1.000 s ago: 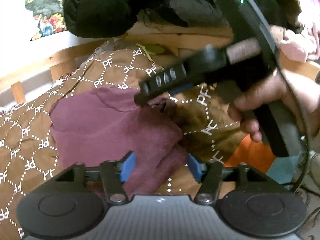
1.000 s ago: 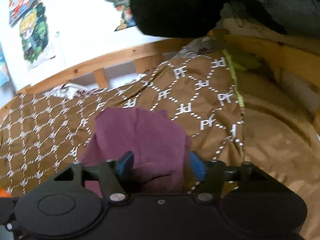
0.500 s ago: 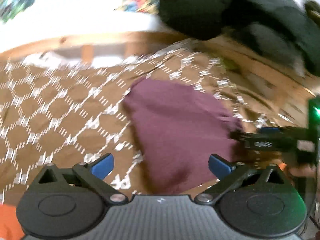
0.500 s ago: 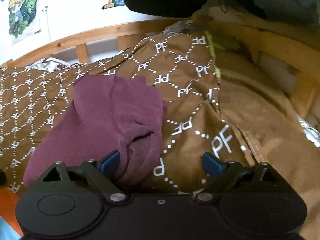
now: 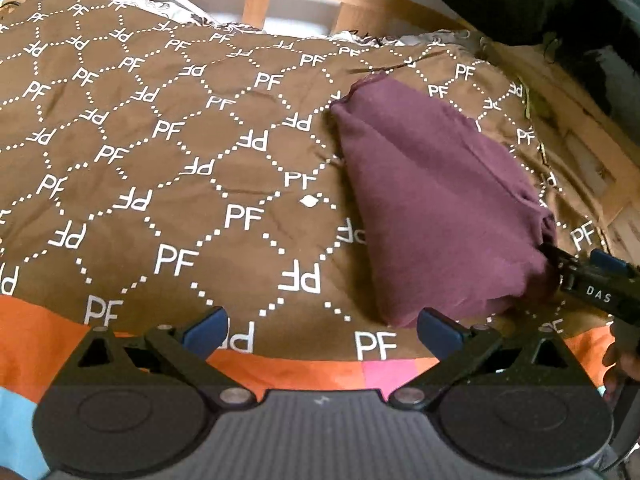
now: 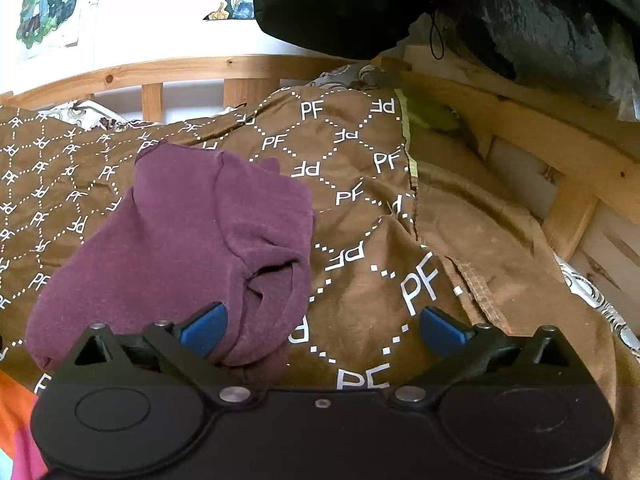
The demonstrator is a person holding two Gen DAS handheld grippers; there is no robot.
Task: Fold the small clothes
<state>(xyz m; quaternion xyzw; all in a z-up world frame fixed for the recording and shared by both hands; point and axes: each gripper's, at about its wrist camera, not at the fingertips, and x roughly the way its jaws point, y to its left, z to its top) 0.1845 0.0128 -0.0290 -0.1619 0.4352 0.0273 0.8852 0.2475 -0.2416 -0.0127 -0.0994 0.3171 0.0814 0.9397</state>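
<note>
A folded maroon garment [image 5: 432,200] lies on the brown PF-patterned bedspread [image 5: 160,160]. It also shows in the right wrist view [image 6: 188,248], bunched at its near right corner. My left gripper [image 5: 320,326] is open and empty, drawn back to the near left of the garment. My right gripper [image 6: 322,328] is open, its left fingertip [image 6: 204,326] touching the garment's near corner. The right gripper also shows in the left wrist view [image 5: 592,284] at the garment's right edge.
A wooden bed rail [image 6: 180,70] runs along the back and right side. A dark bundle of fabric [image 6: 360,0] hangs over the far right. An orange, pink and blue sheet [image 5: 300,372] lies along the near edge.
Both grippers have opened and let go of the garment, which now lies folded on the bedspread. The left gripper has pulled back and to the left.
</note>
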